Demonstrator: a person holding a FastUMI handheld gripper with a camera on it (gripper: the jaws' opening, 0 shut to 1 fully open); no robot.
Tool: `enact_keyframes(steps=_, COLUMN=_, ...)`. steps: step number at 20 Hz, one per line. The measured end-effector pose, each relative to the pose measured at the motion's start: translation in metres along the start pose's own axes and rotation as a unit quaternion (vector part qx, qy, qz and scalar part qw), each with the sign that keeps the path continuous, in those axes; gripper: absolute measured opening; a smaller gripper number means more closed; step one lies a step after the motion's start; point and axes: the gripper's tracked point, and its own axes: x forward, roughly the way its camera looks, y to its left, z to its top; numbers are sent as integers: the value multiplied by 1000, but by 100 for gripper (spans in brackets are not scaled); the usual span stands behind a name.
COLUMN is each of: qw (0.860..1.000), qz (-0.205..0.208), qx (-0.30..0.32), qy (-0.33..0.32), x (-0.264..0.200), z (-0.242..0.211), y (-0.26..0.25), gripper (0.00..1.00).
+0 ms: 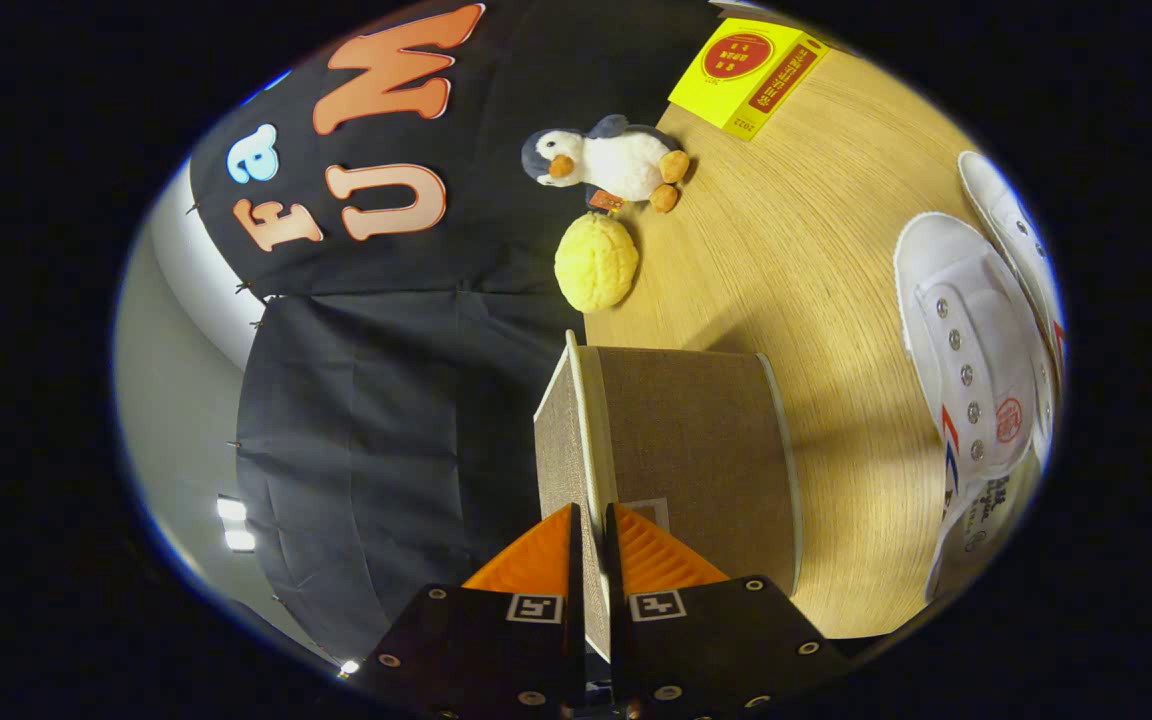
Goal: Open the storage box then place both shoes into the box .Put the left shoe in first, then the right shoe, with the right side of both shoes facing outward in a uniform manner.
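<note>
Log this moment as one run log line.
stage: opening storage box | gripper: shut on lid edge | shoes: on table, not boxed

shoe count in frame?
2. One white canvas lace-up shoe lies on the wooden table beyond the brown fabric storage box; the second white shoe lies behind it.

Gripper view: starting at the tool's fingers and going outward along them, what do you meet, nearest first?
Tool, fingers pinching the box lid's edge → box → yellow ball → penguin plush → yellow carton. The shoes lie off to the side on the table.
</note>
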Motion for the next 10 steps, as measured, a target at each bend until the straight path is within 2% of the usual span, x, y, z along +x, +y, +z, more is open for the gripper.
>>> enact_keyframes(steps=3, qw=999, qz=41, qx=12, qy=-4, x=-5, z=3, y=30, gripper=3)
enact_keyframes(steps=7, qw=998, qz=65, qx=8, qy=2, x=-10, z=-1, y=67, gripper=1)
enact_keyframes(steps=10, qw=995, qz=91, qx=-50, qy=-2, x=-18, z=-7, y=114, gripper=1)
